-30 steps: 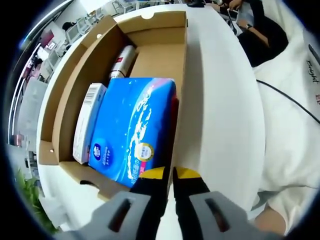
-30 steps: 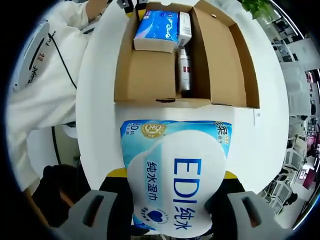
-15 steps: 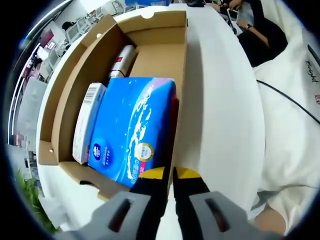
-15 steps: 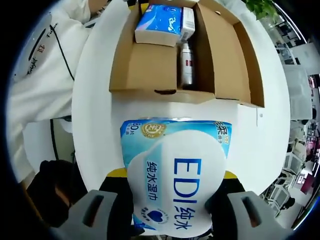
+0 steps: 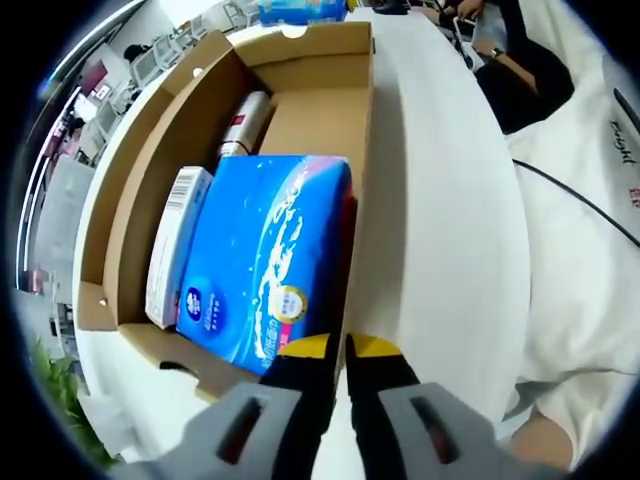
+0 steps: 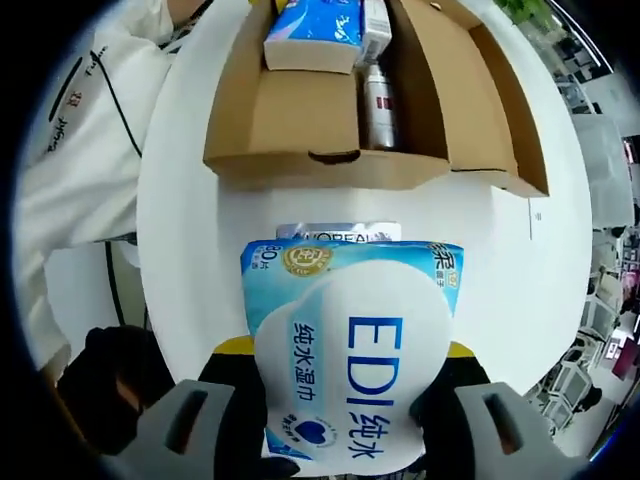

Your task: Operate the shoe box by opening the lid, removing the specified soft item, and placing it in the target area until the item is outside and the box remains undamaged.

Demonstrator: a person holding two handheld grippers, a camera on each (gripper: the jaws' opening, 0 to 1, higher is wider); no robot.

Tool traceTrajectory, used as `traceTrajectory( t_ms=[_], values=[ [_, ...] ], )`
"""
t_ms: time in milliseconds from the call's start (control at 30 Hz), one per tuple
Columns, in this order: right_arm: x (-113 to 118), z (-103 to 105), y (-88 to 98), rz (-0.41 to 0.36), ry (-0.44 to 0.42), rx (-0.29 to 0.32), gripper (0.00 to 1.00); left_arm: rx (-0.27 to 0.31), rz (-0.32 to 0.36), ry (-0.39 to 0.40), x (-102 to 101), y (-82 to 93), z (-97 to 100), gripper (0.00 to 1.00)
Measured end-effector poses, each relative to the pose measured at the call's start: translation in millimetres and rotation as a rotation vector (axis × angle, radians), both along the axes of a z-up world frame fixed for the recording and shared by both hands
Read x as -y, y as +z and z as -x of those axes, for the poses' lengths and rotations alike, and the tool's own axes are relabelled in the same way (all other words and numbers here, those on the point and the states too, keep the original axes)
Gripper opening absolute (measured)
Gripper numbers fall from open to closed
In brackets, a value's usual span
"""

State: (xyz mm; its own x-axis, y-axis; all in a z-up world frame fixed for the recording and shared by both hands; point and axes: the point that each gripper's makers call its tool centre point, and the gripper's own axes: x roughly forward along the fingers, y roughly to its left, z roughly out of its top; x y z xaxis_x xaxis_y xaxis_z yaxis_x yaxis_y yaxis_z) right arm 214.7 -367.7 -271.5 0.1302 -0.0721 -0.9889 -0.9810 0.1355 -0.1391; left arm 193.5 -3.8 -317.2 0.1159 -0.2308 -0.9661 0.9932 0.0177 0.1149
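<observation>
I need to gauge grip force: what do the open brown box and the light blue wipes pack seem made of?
The open brown box: matte corrugated cardboard, judging by its thick raw edges and folded flaps. The light blue wipes pack, held in the right gripper: apparently soft glossy plastic film, printed, with slightly rounded edges.

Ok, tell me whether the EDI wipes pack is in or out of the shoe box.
Out. The right gripper holds the wipes pack above the white table, in front of the open shoe box.
</observation>
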Motion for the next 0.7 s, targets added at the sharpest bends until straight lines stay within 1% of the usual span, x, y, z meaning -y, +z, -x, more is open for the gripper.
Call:
traceTrajectory(
  t_ms=[267, 433, 467, 700],
  values=[
    [0.6, 0.5, -6.8, -0.007, 0.000, -0.009, 0.61, -0.001, -0.003, 0.002, -0.1, -0.1, 0.3, 0.05],
    [-1.3, -1.0, -11.2, -0.016, 0.011, -0.003, 0.61, -0.002, -0.003, 0.002, 0.0, -0.1, 0.3, 0.05],
    [-2.5, -1.0, -12.7, -0.027, 0.004, -0.011, 0.61, -0.002, -0.003, 0.002, 0.1, -0.1, 0.4, 0.05],
    [-5.0, -3.3, -19.4, -0.023, 0.015, -0.021, 0.61, 0.000, 0.001, 0.002, 0.3, 0.1, 0.2, 0.05]
  ],
)
